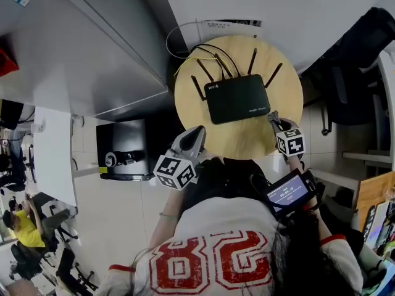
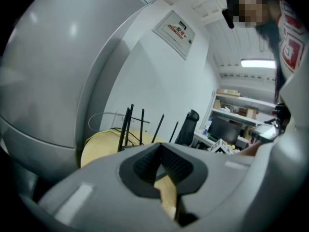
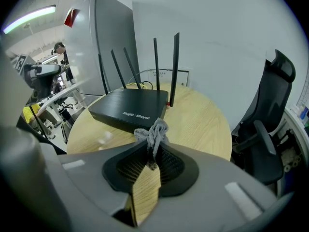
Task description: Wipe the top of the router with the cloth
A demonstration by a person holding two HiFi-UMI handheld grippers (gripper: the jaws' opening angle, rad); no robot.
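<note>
On the round wooden bench (image 1: 247, 142), the black router (image 1: 237, 97) lies flat near the middle, its antennas (image 1: 253, 60) rising from the edge farthest from the person.

**Right tongs** (image 1: 276, 123): clamped on a bunched grey cloth (image 1: 273, 118). They are held just beside the router's near right-hand corner, off its top. In the right gripper view the cloth (image 3: 153, 133) stands up from the closed tips of the right tongs (image 3: 152, 151), with the router (image 3: 129, 108) just beyond it and bare bench (image 3: 203, 124) to the router's right.

**Left tongs** (image 1: 196, 135): held at the near left of the router, over the bench edge and apart from the casing. In the left gripper view the left tongs (image 2: 161, 161) are together at the tips, with nothing between them.

**Progress:** the cloth is already in hand and has been brought next to the router. As far as the views show, it does not yet touch the top panel, so the wiping itself appears wholly still to do. What is left, by this reading, is to set the cloth on the lid and pass it across the whole top.
</note>
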